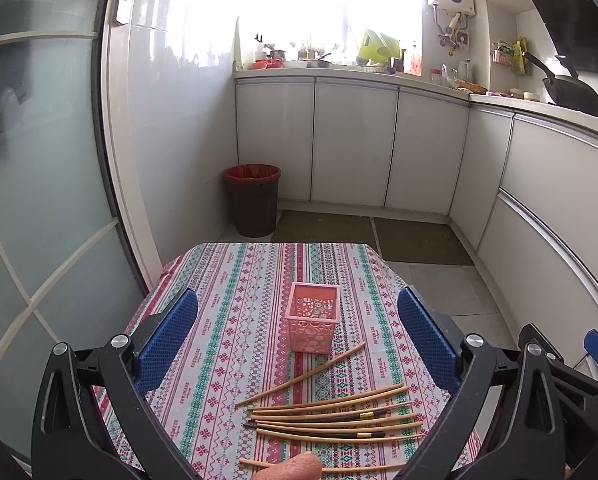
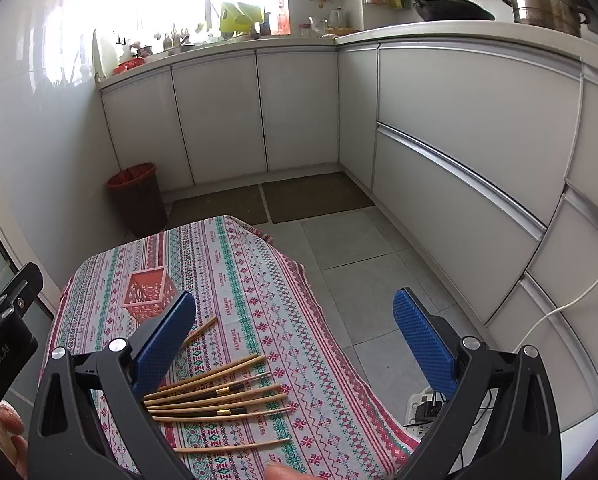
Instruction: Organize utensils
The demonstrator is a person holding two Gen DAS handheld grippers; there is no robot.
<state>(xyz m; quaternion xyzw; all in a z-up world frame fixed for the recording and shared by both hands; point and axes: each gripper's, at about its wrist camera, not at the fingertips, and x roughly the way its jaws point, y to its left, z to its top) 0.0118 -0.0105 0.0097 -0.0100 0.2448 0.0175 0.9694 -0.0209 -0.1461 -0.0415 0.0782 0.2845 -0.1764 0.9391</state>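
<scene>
Both the left gripper (image 1: 297,338) and right gripper (image 2: 295,340) have jaws wide, holding nothing. Bamboo chopsticks (image 1: 335,416) lie loose just nearer than the pink holder (image 1: 313,322). Recommended: pinch one chopstick mid-length, insert vertically.

Black left-hand gripper body (image 2: 3,344): white lettering reading "GenRobot.AI", partly cut off at the frame edge.
Striped, patterned cotton tablecloth (image 1: 235,320): small repeated printed word, too small to read.

pink basket (image 1: 313,317); striped patterned tablecloth (image 1: 227,320); blue pads (image 1: 427,340)
</scene>
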